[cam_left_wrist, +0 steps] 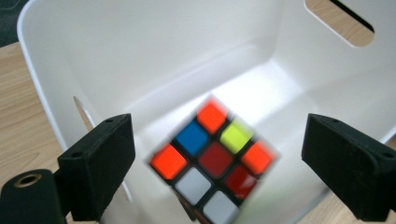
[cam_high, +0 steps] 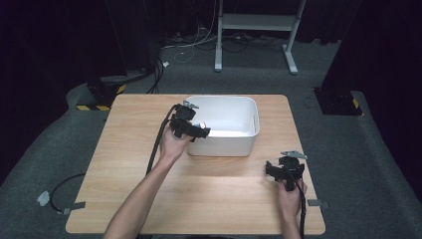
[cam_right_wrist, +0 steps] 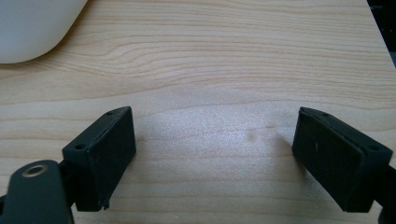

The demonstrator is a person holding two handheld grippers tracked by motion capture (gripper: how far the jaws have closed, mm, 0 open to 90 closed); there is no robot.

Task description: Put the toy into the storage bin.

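I'm looking down at the table (cam_high: 124,199), a square top of pale wood with a fine running grain, rounded at the corners. Everything I call out is placed against the white bin (cam_high: 234,139), and that bin sits toward the table's far edge: smooth moulded plastic, rectangular, rounded corners, with slot handles cut in its walls that show the wood through them in the left gripper view.

My left gripper (cam_high: 195,130) hangs over the bin's near-left corner, black and blocky, its cable trailing back along the forearm. From its own camera I see its two matte black pads (cam_left_wrist: 100,163) standing apart, angled down into the bin's glossy white inside. Between them, touching neither one, is the puzzle cube (cam_left_wrist: 212,163): a black frame with square stickers in orange, blue, yellow-green, red and white, tilted on a corner and blurred. So that grip is released, with the cube free inside the bin's walls, clear gaps either side of it. Whether it rests on the bin floor I can't tell.

My right gripper (cam_high: 278,172) is well clear of the bin, off its near-right corner, close to the table's right edge. Its jaws gape wide over bare wood grain, nothing between them, with the bin's rounded corner at the top left of its view
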